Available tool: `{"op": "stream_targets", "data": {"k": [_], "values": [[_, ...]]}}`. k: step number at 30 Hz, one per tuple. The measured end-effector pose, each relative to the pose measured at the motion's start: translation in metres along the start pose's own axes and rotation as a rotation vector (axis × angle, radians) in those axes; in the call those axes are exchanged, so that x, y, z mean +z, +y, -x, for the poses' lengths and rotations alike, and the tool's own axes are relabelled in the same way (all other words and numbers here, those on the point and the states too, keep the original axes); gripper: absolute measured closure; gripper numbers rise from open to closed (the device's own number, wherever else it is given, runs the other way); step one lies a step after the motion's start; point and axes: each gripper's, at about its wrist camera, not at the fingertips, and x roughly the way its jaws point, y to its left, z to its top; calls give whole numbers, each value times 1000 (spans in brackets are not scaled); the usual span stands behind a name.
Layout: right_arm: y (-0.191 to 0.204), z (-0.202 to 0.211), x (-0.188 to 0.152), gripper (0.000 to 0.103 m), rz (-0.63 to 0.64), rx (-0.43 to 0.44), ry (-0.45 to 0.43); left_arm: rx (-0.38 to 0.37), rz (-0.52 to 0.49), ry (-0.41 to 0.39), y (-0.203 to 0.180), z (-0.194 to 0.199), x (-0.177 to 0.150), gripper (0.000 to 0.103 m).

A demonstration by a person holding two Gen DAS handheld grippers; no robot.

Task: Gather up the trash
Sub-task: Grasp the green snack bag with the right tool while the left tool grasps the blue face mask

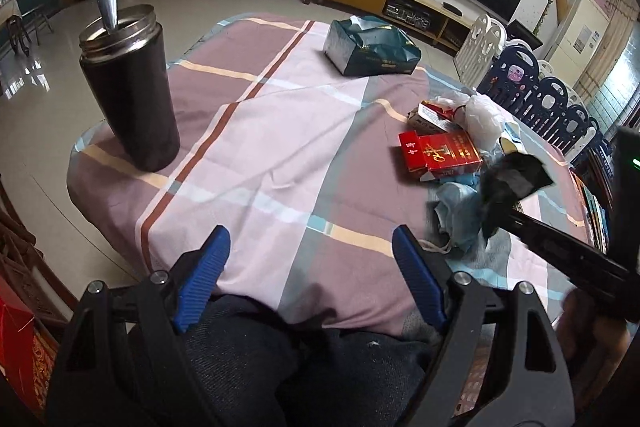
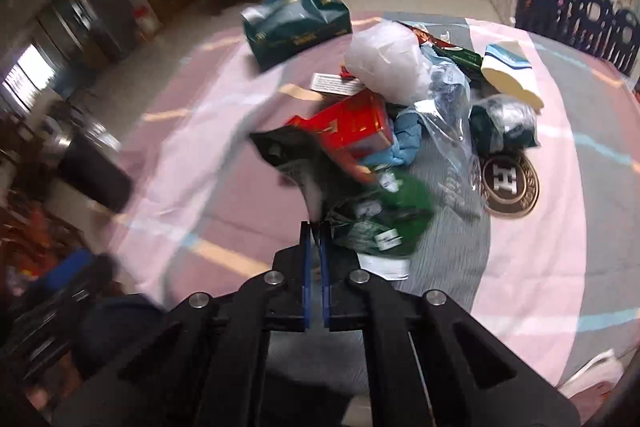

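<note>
A heap of trash lies on the right of the striped tablecloth point(image 1: 280, 131): a red cigarette pack point(image 1: 440, 155) point(image 2: 352, 127), a crumpled white plastic bag point(image 1: 484, 115) point(image 2: 384, 63), a blue face mask point(image 1: 456, 215) point(image 2: 404, 139) and a green wrapper point(image 2: 388, 219). My right gripper point(image 2: 315, 227) is shut on a black wrapper with a silvery inside point(image 2: 288, 151) point(image 1: 516, 179), held just above the near side of the heap. My left gripper point(image 1: 310, 239) stands wide open over the table's near edge, with nothing between its blue fingers point(image 1: 208, 267).
A tall black canister with a metal rim and handle point(image 1: 130, 87) stands at the table's left edge. A teal tissue pack point(image 1: 372, 47) lies at the far side. A round brown disc marked H point(image 2: 510, 185) and a white-blue packet point(image 2: 510, 75) sit right of the heap.
</note>
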Motion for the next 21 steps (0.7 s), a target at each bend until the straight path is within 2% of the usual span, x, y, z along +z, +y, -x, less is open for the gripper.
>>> {"op": "stream_targets", "data": {"k": [2, 5, 8, 11, 13, 17, 18, 19, 20, 21], "values": [[-12, 31, -10, 98, -22, -47, -67, -7, -6, 5, -3, -1, 0, 20], [-38, 61, -22, 98, -85, -120, -108, -42, -26, 33, -20, -11, 5, 18], [-64, 81, -37, 98, -152, -173, -122, -111, -121, 93, -58, -29, 11, 17], [-82, 87, -48, 98, -201, -191, -114, -159, -211, 152, -108, -57, 15, 17], [-88, 86, -54, 98, -212, -201, -102, -172, -233, 189, -132, -75, 14, 17], [-97, 78, -60, 98, -249, -186, -66, -147, -234, 230, -163, -104, 7, 19], [-97, 77, -62, 98, -252, -178, -60, -139, -232, 222, -167, -107, 6, 24], [-97, 74, -63, 97, -247, -178, -50, -135, -234, 216, -169, -111, 5, 34], [-97, 71, -63, 93, -245, -182, -45, -126, -240, 219, -171, -116, 5, 39], [-97, 71, -64, 83, -247, -184, -41, -121, -244, 225, -171, -122, 4, 48]]}}
